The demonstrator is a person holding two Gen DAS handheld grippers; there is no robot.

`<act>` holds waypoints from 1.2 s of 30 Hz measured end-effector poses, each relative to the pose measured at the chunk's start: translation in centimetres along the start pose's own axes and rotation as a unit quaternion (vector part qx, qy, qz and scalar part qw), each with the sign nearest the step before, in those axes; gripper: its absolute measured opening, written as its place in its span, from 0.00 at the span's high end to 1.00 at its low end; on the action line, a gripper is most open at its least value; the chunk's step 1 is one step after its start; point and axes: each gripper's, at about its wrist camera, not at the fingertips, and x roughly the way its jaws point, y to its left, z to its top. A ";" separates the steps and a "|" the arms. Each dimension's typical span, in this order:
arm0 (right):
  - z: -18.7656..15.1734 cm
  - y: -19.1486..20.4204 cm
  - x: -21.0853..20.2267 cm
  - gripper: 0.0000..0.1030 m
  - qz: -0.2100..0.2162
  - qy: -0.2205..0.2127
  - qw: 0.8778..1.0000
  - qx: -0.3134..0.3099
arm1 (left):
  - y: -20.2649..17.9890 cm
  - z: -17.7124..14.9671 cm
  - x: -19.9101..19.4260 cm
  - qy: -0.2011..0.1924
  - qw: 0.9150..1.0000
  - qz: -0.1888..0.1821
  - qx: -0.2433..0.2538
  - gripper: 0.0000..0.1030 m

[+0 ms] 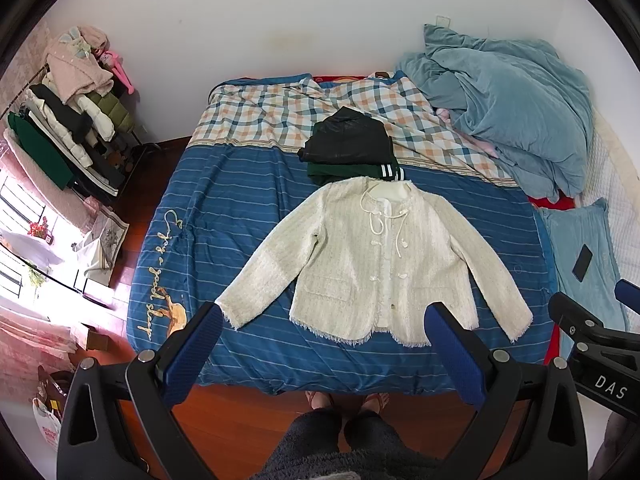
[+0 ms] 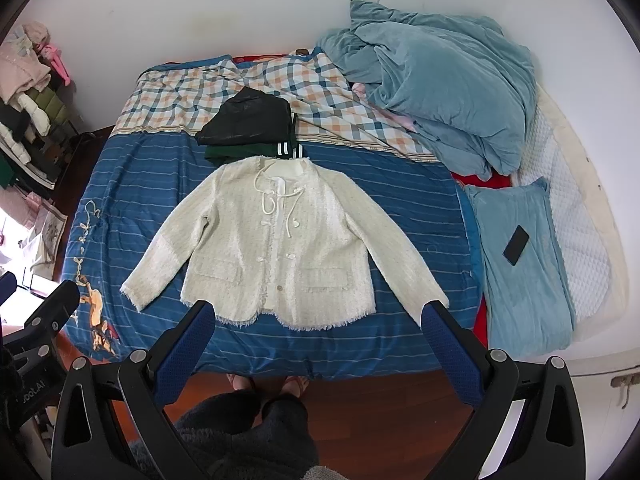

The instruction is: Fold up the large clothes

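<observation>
A cream tweed jacket lies flat, front up, sleeves spread, on the blue striped bed cover. It also shows in the right wrist view. My left gripper is open and empty, held above the jacket's hem at the bed's near edge. My right gripper is open and empty, held above the hem too. The right gripper also shows at the right edge of the left wrist view. The left gripper's body shows at the left edge of the right wrist view.
A folded dark pile sits behind the jacket's collar. A heaped blue duvet and a blue pillow with a phone lie at the right. A loaded clothes rack stands at the left. The person's feet stand on the wooden floor.
</observation>
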 end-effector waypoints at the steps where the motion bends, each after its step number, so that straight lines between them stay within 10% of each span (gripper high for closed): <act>1: 0.0 0.8 0.0 0.00 0.000 0.000 1.000 0.000 | 0.1 -0.1 -0.1 0.000 1.000 -0.001 -0.001 0.00; 36: -0.6 1.5 -1.0 0.00 0.002 0.002 1.000 -0.002 | 0.0 0.0 -0.2 -0.001 1.000 -0.005 -0.003 0.00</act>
